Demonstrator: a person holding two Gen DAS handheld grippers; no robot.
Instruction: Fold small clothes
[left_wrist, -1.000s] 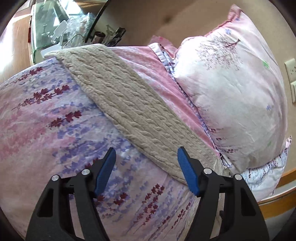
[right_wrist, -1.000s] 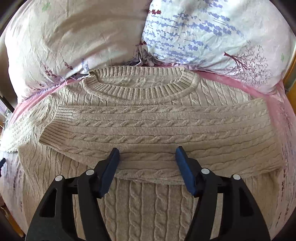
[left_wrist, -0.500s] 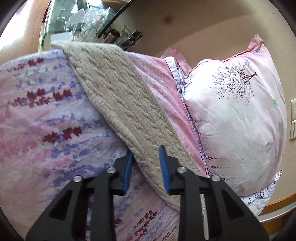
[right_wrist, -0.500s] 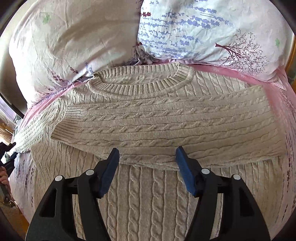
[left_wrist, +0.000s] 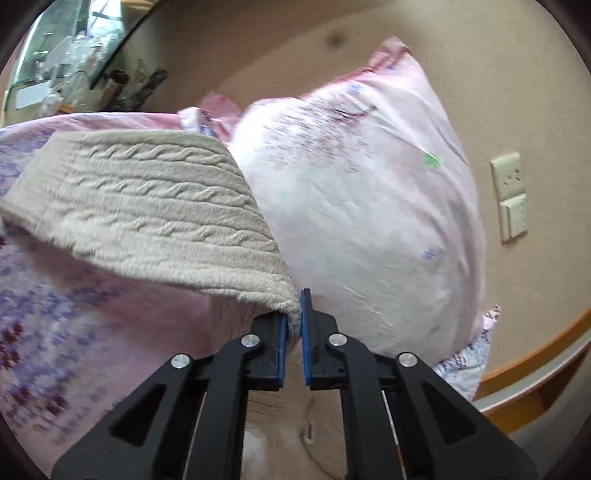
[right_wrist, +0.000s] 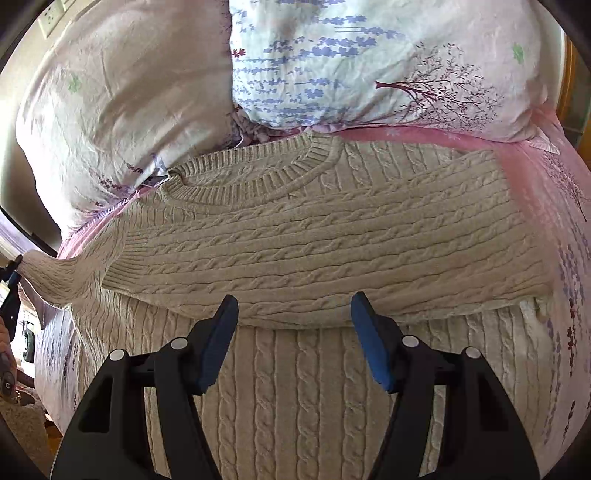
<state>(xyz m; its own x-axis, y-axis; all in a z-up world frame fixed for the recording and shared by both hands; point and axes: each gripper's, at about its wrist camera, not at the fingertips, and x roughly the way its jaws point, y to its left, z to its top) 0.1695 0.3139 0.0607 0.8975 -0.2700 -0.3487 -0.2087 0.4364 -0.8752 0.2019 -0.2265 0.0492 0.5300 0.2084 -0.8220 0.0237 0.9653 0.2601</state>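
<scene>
Two pillows packed side by side block the far edge behind the sweater's collar, wall close behind them, open bed cover right of the sweater, cluttered glass shelf beyond the left side

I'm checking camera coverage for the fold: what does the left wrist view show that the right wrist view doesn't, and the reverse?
Only the left wrist view shows the left gripper close up, its jaws, which have just been closing, shut on the sleeve end, plus a cluttered glass shelf.

Only the right wrist view shows the sweater's ribbed neckline, the other sleeve folded across its chest and the open right gripper above the sweater body.

Both show the cream cable-knit sweater, floral pillows and a wall socket.
</scene>
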